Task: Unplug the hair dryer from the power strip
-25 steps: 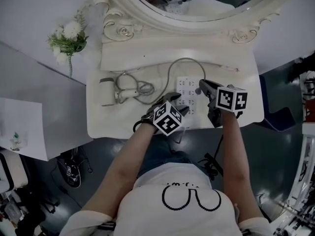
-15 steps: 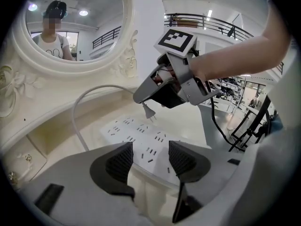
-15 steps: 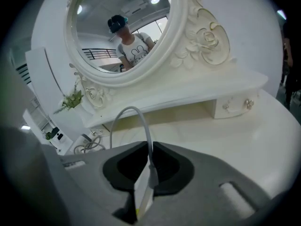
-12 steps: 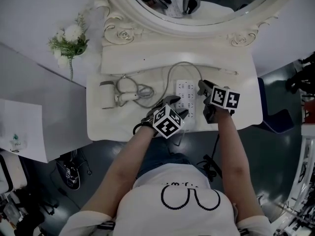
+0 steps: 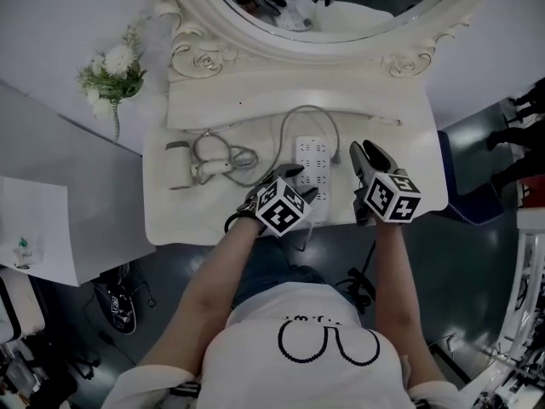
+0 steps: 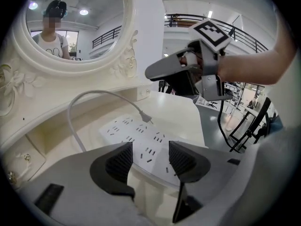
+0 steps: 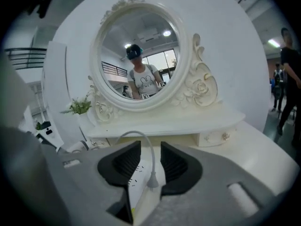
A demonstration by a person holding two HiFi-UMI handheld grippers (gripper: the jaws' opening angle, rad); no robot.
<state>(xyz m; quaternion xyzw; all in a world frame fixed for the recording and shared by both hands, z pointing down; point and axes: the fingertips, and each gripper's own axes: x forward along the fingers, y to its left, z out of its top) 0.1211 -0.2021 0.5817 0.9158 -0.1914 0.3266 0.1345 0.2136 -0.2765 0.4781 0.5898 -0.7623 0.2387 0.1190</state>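
The white power strip [image 5: 312,162] lies on the dressing table [image 5: 407,143]. The hair dryer [image 5: 180,165] rests at the left, and its grey cord [image 5: 294,119] loops over to the plug [image 6: 145,118]. The plug lies loose by the strip's far edge, out of the sockets. My left gripper [image 6: 151,160] hangs over the strip's near end with its pads apart and no pad pressing on the strip. My right gripper [image 5: 364,153] is raised off the strip to its right. Its jaws are opening, and the plug [image 7: 152,181] shows through the gap beyond them, untouched.
A big oval mirror [image 5: 332,7] in an ornate white frame stands behind the table above a raised shelf [image 5: 255,92]. A small bunch of white flowers [image 5: 111,65] stands at the far left. The table's front edge is close under my hands.
My right gripper drew back from the strip and lifted, and its jaws spread, letting go of the plug. My left gripper stayed over the strip.
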